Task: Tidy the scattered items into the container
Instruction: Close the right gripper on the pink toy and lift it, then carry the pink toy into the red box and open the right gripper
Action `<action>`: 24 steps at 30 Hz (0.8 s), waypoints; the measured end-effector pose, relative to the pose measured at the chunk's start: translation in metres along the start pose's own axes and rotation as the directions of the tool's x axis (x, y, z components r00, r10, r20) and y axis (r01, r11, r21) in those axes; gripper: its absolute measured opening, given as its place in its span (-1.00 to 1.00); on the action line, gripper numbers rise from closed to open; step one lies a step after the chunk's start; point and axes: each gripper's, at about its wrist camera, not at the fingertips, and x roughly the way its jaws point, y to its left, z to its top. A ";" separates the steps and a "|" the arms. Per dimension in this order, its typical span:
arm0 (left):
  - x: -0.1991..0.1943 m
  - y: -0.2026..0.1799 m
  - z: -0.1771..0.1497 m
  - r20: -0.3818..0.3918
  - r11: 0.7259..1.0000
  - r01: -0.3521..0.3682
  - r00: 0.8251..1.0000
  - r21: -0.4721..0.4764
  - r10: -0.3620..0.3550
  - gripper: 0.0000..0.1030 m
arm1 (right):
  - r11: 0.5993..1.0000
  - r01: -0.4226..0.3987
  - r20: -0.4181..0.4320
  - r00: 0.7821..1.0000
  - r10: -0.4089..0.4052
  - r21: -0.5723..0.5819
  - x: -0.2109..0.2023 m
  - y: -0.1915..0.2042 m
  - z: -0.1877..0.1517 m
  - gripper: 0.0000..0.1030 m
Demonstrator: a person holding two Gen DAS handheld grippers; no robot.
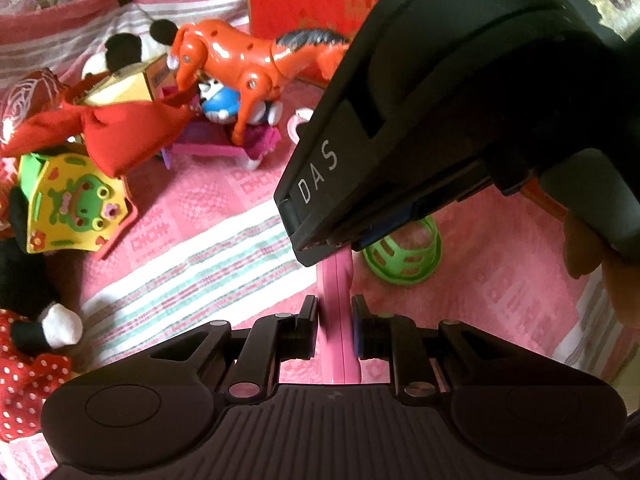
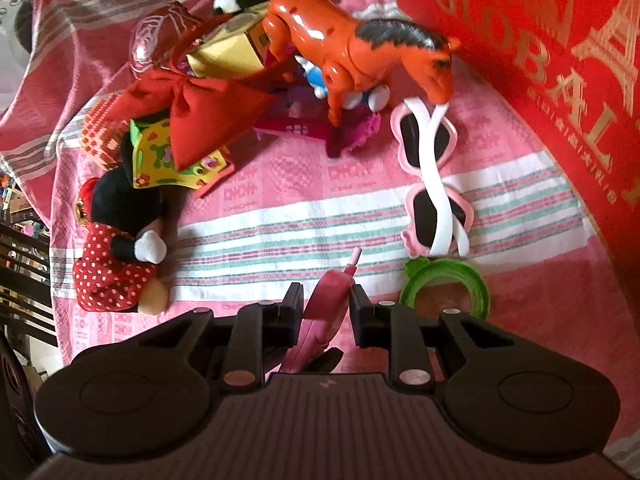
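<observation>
A flat pink toy phone (image 1: 335,320) with a short antenna (image 2: 355,257) is held between both grippers above the pink striped cloth (image 1: 208,248). My left gripper (image 1: 335,316) is shut on its near end. My right gripper (image 1: 320,246) comes in from the upper right and pinches the far end; in its own view the right gripper (image 2: 326,300) is shut on the phone (image 2: 326,308). A tall red box with gold lettering (image 2: 540,60) stands at the right, and its red wall (image 1: 312,8) also shows at the back of the left wrist view.
An orange toy horse (image 2: 360,48) stands over a blue figure (image 1: 222,106) and pink toy furniture (image 1: 224,144). Pink heart sunglasses (image 2: 432,176) and a green mesh cup (image 2: 448,288) lie near the box. A red bow (image 2: 200,116), yellow frog foam piece (image 1: 76,200) and spotted mouse doll (image 2: 116,256) are left.
</observation>
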 end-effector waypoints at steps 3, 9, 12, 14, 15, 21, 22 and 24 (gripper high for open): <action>-0.009 -0.001 0.006 0.021 1.000 -0.011 1.000 -0.017 0.011 -0.73 | 1.000 -0.006 0.022 1.000 0.006 -0.031 -0.010 0.004 0.004 -0.47; -0.029 -0.011 0.021 0.061 0.999 -0.047 0.997 -0.025 0.048 -0.73 | 0.998 -0.022 0.051 0.998 0.026 -0.066 -0.027 0.007 0.014 -0.47; -0.032 -0.012 0.024 0.074 0.998 -0.059 0.995 -0.035 0.061 -0.73 | 0.996 -0.027 0.058 0.998 0.032 -0.083 -0.033 0.008 0.016 -0.47; -0.032 -0.015 0.025 0.077 0.997 -0.072 0.994 -0.037 0.074 -0.73 | 0.995 -0.034 0.055 0.998 0.039 -0.090 -0.034 0.009 0.017 -0.47; -0.032 -0.015 0.024 0.077 0.996 -0.077 0.994 -0.041 0.080 -0.73 | 0.995 -0.037 0.052 0.998 0.042 -0.095 -0.034 0.010 0.018 -0.47; -0.015 -0.012 0.013 0.040 0.995 -0.038 0.998 -0.087 0.041 -0.74 | 0.995 -0.027 -0.006 1.000 0.027 -0.091 -0.017 0.005 0.011 -0.46; -0.012 -0.013 0.011 0.029 0.995 -0.034 0.999 -0.096 0.037 -0.74 | 0.996 -0.024 -0.022 1.000 0.023 -0.082 -0.013 0.003 0.009 -0.47; -0.010 -0.013 0.008 0.017 0.992 -0.020 1.000 -0.121 0.022 -0.75 | 0.997 -0.028 -0.046 0.999 0.025 -0.065 -0.008 0.000 0.007 -0.46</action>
